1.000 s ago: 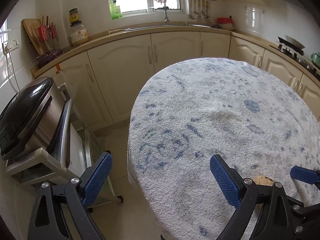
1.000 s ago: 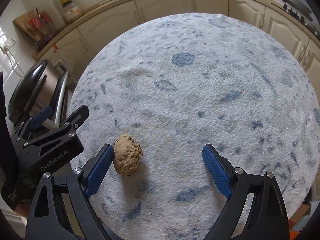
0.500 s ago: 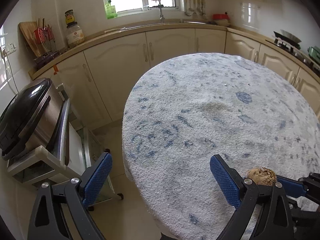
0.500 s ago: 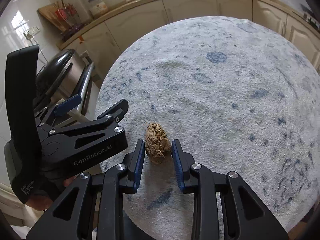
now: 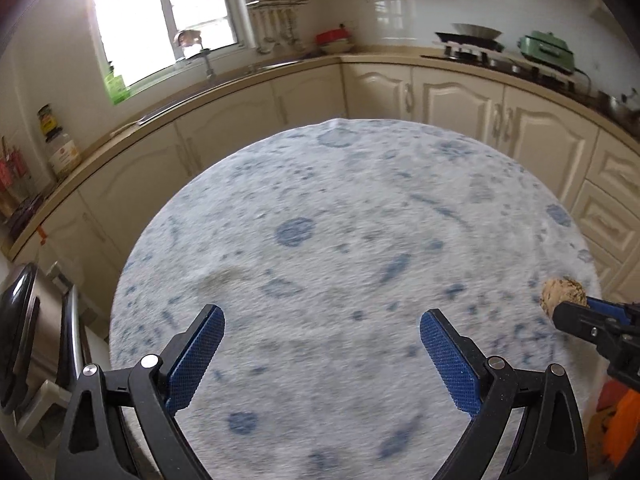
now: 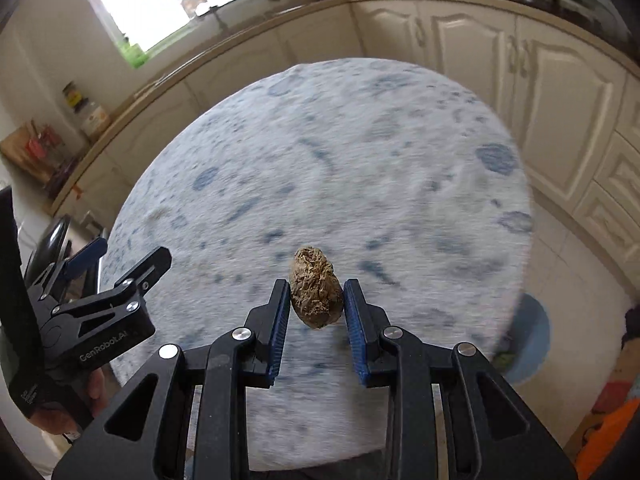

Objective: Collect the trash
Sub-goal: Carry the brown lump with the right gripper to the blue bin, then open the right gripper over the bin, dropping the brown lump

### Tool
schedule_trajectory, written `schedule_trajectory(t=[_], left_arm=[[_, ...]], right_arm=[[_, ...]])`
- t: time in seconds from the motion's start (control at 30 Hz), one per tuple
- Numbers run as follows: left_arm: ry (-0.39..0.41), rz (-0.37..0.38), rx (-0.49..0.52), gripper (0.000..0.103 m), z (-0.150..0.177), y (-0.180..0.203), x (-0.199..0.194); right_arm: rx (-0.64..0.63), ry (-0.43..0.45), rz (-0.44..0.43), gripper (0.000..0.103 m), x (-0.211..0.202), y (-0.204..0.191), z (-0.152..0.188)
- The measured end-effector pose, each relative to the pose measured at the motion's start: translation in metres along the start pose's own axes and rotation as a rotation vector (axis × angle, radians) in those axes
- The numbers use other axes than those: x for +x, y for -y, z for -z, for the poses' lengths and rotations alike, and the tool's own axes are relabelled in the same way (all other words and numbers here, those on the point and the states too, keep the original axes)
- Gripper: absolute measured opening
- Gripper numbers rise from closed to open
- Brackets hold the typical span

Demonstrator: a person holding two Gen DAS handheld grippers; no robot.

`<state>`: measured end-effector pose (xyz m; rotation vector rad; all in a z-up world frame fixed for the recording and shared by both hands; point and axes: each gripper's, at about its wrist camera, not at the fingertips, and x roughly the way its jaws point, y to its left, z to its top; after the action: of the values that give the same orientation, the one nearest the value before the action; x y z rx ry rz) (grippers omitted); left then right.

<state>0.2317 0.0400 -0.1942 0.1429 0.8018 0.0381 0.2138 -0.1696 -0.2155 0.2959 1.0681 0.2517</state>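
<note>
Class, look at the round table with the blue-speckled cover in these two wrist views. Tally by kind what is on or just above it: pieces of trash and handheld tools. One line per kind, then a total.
Brown crumpled trash wad: 1, clamped in the right tool
Handheld tools: 2, the right one and the left tool, which is open and holds nothing
Total: 3

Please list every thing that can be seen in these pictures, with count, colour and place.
wad: one, brown, between the right pads
table: one, white cloth with blue spots, centre
cabinets: a row, cream, behind the table
window: one, bright, top left
jar: one, clear, counter at left
pot: one, green, counter at right
left hand-held gripper: black, blue pads, open, empty
right hand-held gripper: black, blue pads, shut on the wad
</note>
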Motion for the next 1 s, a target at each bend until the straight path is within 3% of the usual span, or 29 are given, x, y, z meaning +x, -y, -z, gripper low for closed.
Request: schedule_trajectory(t=[0.2,0.43,0.5,0.53,0.57,0.83,1.0], left_arm=[[0.01,0.196,0.175,0.1,-0.022,0.102,0.0],[0.014,0.308,0.33,0.1,-0.029,0.198,0.001],[-0.001,0.331,0.352,0.1,-0.03,0.215,0.005],[-0.004,0.334,0.365,0.1,-0.03,0.221,0.006],[-0.006,0.332,0.372,0.1,-0.032,0.223,0.01],[-0.035,0.324,0.322,0.1,-0.039,0.227,0.023],[-0.009,0.301,0.255,0.1,-0.038,0.201,-0.003]], right_arm=[[0.188,0.056,0.12,0.028,-0.035,0.092,0.001],[0.396,0.027,0.186,0.031,-0.044,0.175,0.011],[0.437,0.012,0.207,0.045,-0.045,0.192,0.014],[0.453,0.004,0.212,0.066,-0.044,0.199,0.015],[0.467,0.014,0.211,0.081,-0.047,0.205,0.017],[0.443,0.067,0.236,0.082,-0.061,0.199,0.022],[0.383,0.12,0.274,0.085,-0.07,0.176,0.023]])
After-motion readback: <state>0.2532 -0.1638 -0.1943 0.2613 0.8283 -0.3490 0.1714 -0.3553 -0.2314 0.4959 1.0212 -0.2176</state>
